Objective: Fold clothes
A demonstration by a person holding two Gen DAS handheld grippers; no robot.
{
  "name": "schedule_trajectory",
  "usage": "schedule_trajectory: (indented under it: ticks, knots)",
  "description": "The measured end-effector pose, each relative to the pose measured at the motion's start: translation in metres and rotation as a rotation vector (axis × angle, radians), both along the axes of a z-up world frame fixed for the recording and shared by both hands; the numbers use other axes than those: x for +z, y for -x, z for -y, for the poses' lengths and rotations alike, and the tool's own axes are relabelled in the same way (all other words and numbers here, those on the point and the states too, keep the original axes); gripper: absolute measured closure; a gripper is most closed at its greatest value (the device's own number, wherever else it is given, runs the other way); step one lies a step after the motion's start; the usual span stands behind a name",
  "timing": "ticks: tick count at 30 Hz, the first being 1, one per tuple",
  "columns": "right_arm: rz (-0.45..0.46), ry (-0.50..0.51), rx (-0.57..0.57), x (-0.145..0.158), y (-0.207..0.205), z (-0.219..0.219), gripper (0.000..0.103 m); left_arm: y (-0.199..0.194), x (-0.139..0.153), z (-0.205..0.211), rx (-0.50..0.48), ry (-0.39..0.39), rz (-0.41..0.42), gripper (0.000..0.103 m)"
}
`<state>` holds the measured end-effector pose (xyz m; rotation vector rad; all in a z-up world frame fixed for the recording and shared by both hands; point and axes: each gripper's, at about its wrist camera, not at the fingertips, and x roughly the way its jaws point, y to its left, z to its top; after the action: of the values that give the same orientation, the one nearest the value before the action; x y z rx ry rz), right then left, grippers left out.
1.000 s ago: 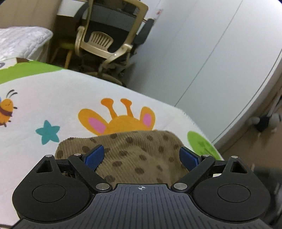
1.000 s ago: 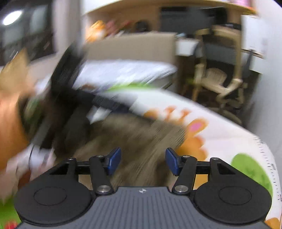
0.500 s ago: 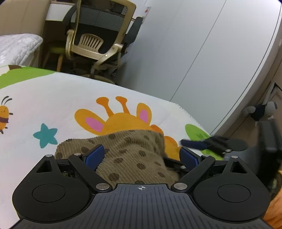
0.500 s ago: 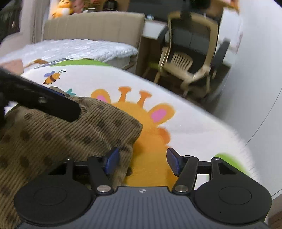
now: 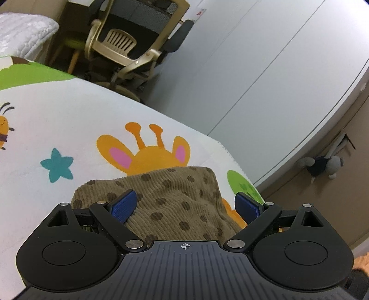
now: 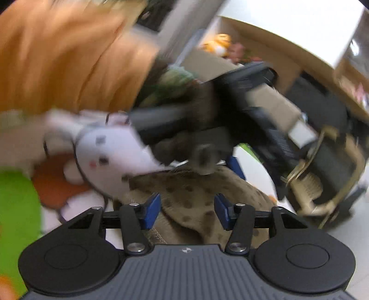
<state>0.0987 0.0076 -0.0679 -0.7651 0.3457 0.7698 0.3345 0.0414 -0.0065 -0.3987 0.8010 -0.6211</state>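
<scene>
My left gripper angles downward, fingers spread wide; my right gripper is closing.

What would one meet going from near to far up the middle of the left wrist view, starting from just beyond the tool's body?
Brown dotted corduroy garment → orange giraffe print → white edge of the play mat → grey floor → white wardrobe doors.

We cannot read any words, numbers or brand names here. A small sticker sits high on the white wardrobe door, but its print is too tiny to make out. The play mat has only pictures, no letters.
</scene>
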Motion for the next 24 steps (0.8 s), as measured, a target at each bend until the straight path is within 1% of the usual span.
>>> schedule_trajectory:
  ticks: [1, 2, 3, 4, 5, 7, 8, 9, 10, 11, 12, 13, 15, 17, 19, 21, 22, 24]
  knots:
    - [-0.059, -0.01, -0.008, -0.005, -0.005, -0.007, 0.08, 0.0, 0.0, -0.001, 0.001, 0.001, -0.001, 0.008]
    - [-0.149, -0.043, -0.023, -0.006, -0.013, -0.01, 0.08, 0.0, 0.0, -0.001, 0.001, 0.002, -0.002, 0.008]
    - [-0.258, -0.092, -0.044, -0.005, -0.021, -0.012, 0.081, 0.001, 0.001, -0.002, 0.002, 0.004, -0.004, 0.007]
    - [-0.325, -0.126, -0.054, -0.005, -0.028, -0.011, 0.081, 0.001, 0.001, -0.003, 0.004, 0.007, -0.005, 0.007]
    - [-0.366, -0.151, -0.058, -0.004, -0.035, -0.01, 0.081, 0.002, 0.001, -0.004, 0.009, 0.009, -0.003, 0.007]
    - [-0.441, -0.204, -0.057, 0.002, -0.041, 0.001, 0.081, 0.015, 0.011, -0.012, 0.042, 0.014, 0.036, 0.007]
    - [-0.461, -0.232, -0.044, 0.008, -0.04, 0.01, 0.081, 0.022, 0.017, -0.016, 0.059, 0.017, 0.056, 0.007]
    - [-0.456, -0.252, -0.036, 0.014, -0.037, 0.021, 0.078, 0.029, 0.022, -0.021, 0.077, 0.019, 0.077, 0.007]
    - [-0.44, -0.267, -0.034, 0.02, -0.033, 0.031, 0.069, 0.036, 0.028, -0.025, 0.094, 0.022, 0.097, 0.007]
    - [-0.425, -0.283, -0.031, 0.026, -0.029, 0.042, 0.063, 0.043, 0.033, -0.03, 0.112, 0.025, 0.118, 0.006]
    - [-0.41, -0.299, -0.029, 0.032, -0.025, 0.053, 0.055, 0.053, 0.036, -0.033, 0.13, -0.01, 0.137, 0.006]
    - [-0.396, -0.316, -0.048, 0.037, -0.026, 0.062, 0.054, 0.063, 0.037, -0.035, 0.149, -0.051, 0.155, 0.005]
    - [-0.37, -0.354, -0.114, 0.046, -0.035, 0.077, 0.054, 0.075, 0.031, -0.036, 0.172, -0.124, 0.145, 0.005]
    - [-0.325, -0.407, -0.206, 0.051, -0.05, 0.082, 0.049, 0.077, 0.018, -0.03, 0.19, -0.186, 0.117, 0.005]
    - [-0.254, -0.45, -0.315, 0.051, -0.07, 0.082, 0.036, 0.078, 0.003, -0.025, 0.207, -0.247, 0.087, 0.005]
    - [-0.172, -0.443, -0.417, 0.043, -0.088, 0.076, 0.034, 0.076, -0.01, -0.023, 0.227, -0.269, 0.071, 0.003]
    - [-0.168, -0.415, -0.452, 0.035, -0.1, 0.071, 0.034, 0.075, -0.014, -0.023, 0.231, -0.264, 0.064, 0.003]
    - [-0.229, -0.328, -0.512, 0.012, -0.124, 0.06, 0.034, 0.073, -0.019, -0.022, 0.239, -0.269, 0.059, 0.0]
